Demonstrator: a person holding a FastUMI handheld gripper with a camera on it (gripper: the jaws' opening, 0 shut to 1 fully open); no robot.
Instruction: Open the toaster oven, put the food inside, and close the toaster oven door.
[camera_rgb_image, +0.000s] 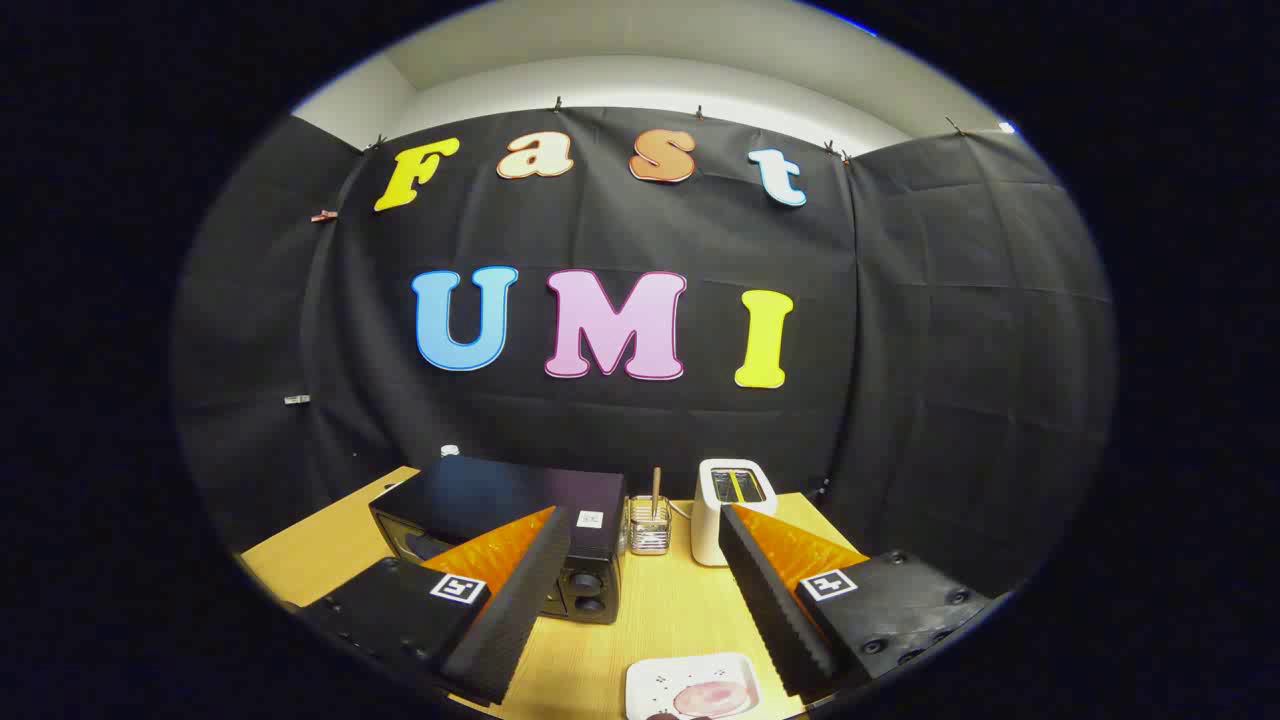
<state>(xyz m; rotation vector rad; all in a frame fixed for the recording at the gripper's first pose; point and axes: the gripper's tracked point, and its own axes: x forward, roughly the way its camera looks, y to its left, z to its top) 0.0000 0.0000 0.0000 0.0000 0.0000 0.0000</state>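
A black toaster oven (500, 515) stands on the wooden table (310, 555), beyond my left finger, which covers part of its front; two round knobs show at its right side and the door looks closed. A white plate (650, 685) with pink food (712, 697) on it lies on the table between my fingers, close below them. My gripper (645, 590) is open, held above the table, with nothing between its fingers.
A white slot toaster (725, 510) stands beyond my right finger. Between it and the oven sits a small clear holder (650, 528) with a wooden stick in it. Black cloth walls close the booth behind and to both sides.
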